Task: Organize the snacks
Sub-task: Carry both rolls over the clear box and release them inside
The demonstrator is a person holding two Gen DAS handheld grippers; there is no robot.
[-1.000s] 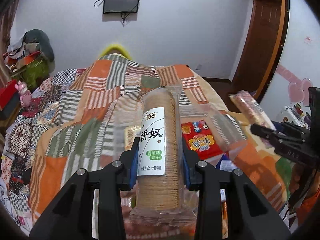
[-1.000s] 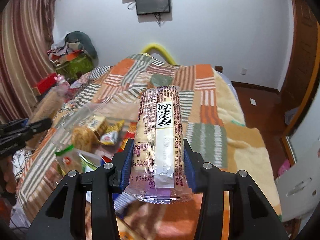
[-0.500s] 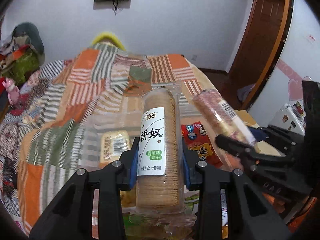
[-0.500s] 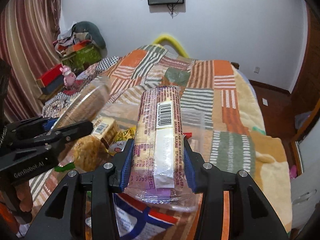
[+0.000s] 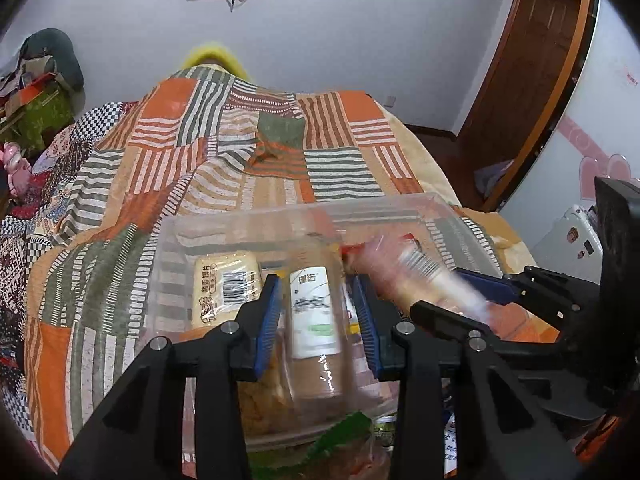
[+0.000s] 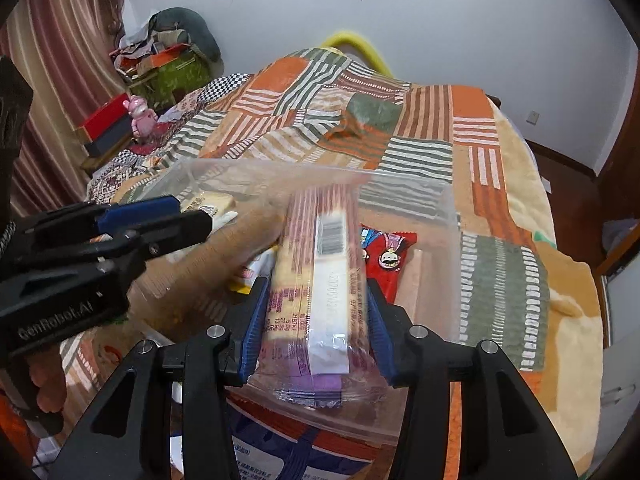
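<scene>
Two wrist fisheyes, close range, facing down the bed.
Both looked along their fingers and shared the clear plastic bin [image 5: 448, 216] [image 6: 416, 192] and patchwork blanket [image 5: 224, 140] [image 6: 400, 112].
</scene>
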